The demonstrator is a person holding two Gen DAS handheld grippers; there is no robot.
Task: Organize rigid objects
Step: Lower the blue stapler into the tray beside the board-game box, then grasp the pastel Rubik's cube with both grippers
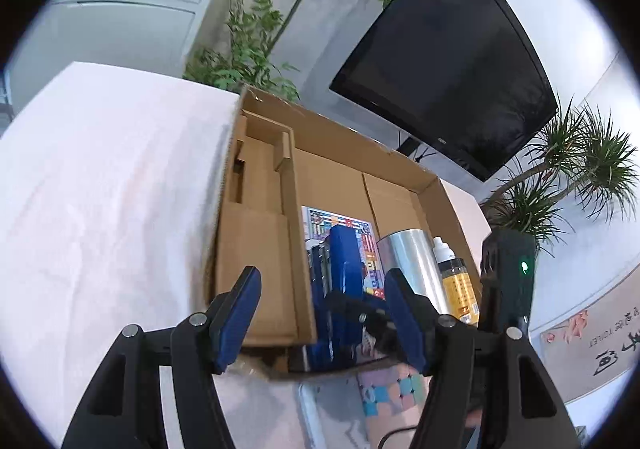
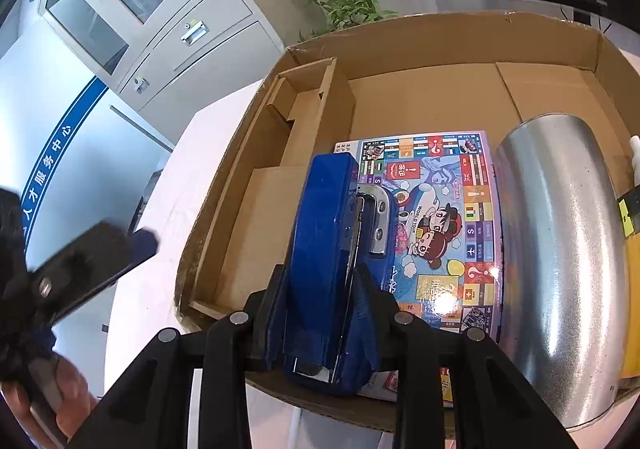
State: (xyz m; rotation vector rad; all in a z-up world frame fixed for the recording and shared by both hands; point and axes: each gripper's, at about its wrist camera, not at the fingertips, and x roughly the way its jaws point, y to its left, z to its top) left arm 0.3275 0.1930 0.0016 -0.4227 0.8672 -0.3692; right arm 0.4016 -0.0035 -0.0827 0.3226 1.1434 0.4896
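- The right gripper (image 2: 320,313) is clenched on a large blue metal stapler (image 2: 324,249), its 2 blue-padded fingers (image 2: 276,313) pressing the stapler's sides near its rear end.
- The stapler is held over the near part of an open brown cardboard box (image 2: 440,37), above the left edge of a colourful flat board-game box (image 2: 440,217) that lies on the box floor.
- A shiny silver metal cylinder (image 2: 560,249) lies on its side just right of the game box; beside it, against the right wall, lies a yellow bottle with a white cap (image 1: 456,281).
- The left gripper (image 1: 320,313) is released, its 2 fingers (image 1: 240,309) spread wide and holding nothing, hovering at the near-left corner of the cardboard box.
- A cardboard divider insert (image 1: 260,185) fills the box's left side.
- The box sits on a table under a pale pink cloth (image 1: 100,189).
- Behind it are a black flat screen (image 1: 444,57) and leafy green plants (image 1: 248,33).
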